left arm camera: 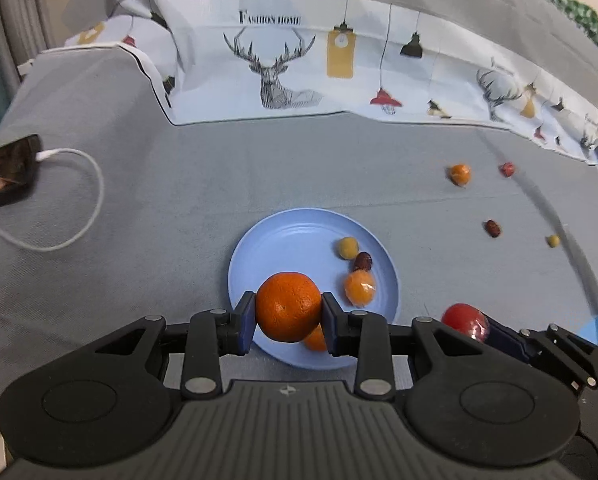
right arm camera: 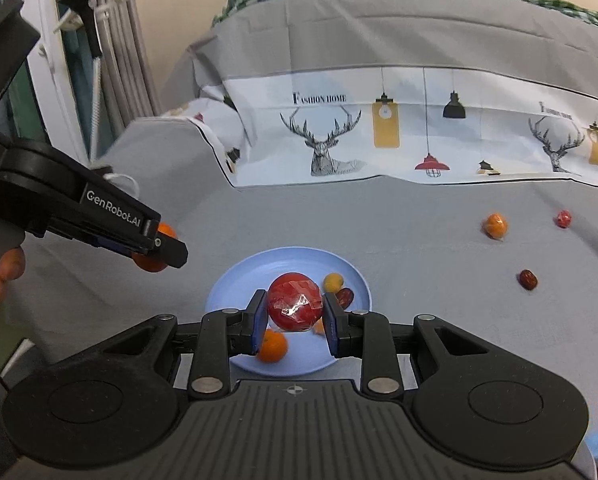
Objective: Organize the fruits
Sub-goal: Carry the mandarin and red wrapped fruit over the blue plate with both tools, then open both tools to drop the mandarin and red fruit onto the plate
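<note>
My left gripper (left arm camera: 288,322) is shut on a large orange (left arm camera: 289,306) and holds it over the near left of a blue plate (left arm camera: 291,236). My right gripper (right arm camera: 295,320) is shut on a red fruit wrapped in clear film (right arm camera: 295,301) above the same blue plate (right arm camera: 255,276). The plate holds a small yellow fruit (left arm camera: 347,247), a dark red date (left arm camera: 363,261) and small wrapped oranges (left arm camera: 359,288). The left gripper with its orange (right arm camera: 155,250) shows at the left of the right wrist view. The red fruit (left arm camera: 465,319) shows at the lower right of the left wrist view.
Loose on the grey cloth to the right lie a wrapped small orange (left arm camera: 459,175), a red wrapped fruit (left arm camera: 507,169), a dark date (left arm camera: 493,228) and a small yellow fruit (left arm camera: 553,240). A phone (left arm camera: 7,172) with a white cable (left arm camera: 83,200) lies far left. A deer-print cloth (left arm camera: 299,68) rises behind.
</note>
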Available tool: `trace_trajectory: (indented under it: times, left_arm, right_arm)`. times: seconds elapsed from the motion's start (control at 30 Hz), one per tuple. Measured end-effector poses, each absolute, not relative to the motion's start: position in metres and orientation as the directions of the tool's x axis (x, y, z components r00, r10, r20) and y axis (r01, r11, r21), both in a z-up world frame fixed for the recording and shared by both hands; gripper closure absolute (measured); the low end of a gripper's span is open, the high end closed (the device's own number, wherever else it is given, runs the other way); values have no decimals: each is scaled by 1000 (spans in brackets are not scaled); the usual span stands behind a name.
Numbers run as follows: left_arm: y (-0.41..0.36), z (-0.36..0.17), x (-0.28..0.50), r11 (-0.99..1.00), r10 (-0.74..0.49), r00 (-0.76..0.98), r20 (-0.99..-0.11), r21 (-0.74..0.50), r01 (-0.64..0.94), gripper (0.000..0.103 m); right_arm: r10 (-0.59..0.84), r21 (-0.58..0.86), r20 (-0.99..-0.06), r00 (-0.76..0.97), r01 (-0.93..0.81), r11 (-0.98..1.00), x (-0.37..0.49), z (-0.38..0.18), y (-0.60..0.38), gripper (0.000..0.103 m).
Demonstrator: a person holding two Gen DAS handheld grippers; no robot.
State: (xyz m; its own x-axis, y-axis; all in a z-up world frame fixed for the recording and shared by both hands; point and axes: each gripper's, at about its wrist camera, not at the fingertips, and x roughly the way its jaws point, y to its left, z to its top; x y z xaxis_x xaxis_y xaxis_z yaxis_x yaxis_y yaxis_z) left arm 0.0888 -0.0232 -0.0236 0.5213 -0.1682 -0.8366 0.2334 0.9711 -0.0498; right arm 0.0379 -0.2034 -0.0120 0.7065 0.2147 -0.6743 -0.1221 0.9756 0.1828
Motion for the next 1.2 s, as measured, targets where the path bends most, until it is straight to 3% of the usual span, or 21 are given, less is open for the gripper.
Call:
trace_trajectory:
  times: [0.4, 0.8, 0.87, 0.9, 0.93, 0.97, 1.0, 1.2]
  left_arm:
    - [-36, -97, 159, 972, -87, 424, -902, 15, 233, 66]
    - [-45, -124, 183, 969, -68, 393, -917, 34, 245, 65]
    - [-48, -126, 185, 963, -60, 393, -918, 51, 265, 58]
    - [-49, -126, 185, 962, -47, 395, -918, 65, 266, 36]
    - [-50, -126, 186, 962, -33, 399, -916, 79, 260, 8]
    - [-49, -124, 186, 964, -19, 409, -912, 92, 250, 1]
    - [-48, -119, 183, 966, -16, 436, -900, 99, 240, 0]
    - [-44, -80, 166, 967, -50, 436, -898, 65, 245, 1]
  right_arm:
    - [224, 178, -761, 608, -136, 975, 102, -87, -187, 73]
    - [220, 165, -787, 576, -147, 975, 117, -112, -179, 72]
    - [208, 157, -788, 580, -138, 978, 120, -113, -180, 71]
    - [207, 156, -788, 580, -137, 978, 121, -114, -181, 64]
    - [204, 156, -788, 581, -133, 979, 122, -114, -182, 57]
    - [192, 151, -789, 584, -119, 981, 123, -112, -183, 42]
    - [173, 142, -794, 584, -99, 985, 122, -110, -185, 32]
    - [160, 161, -791, 590, -52, 986, 101, -82, -204, 22]
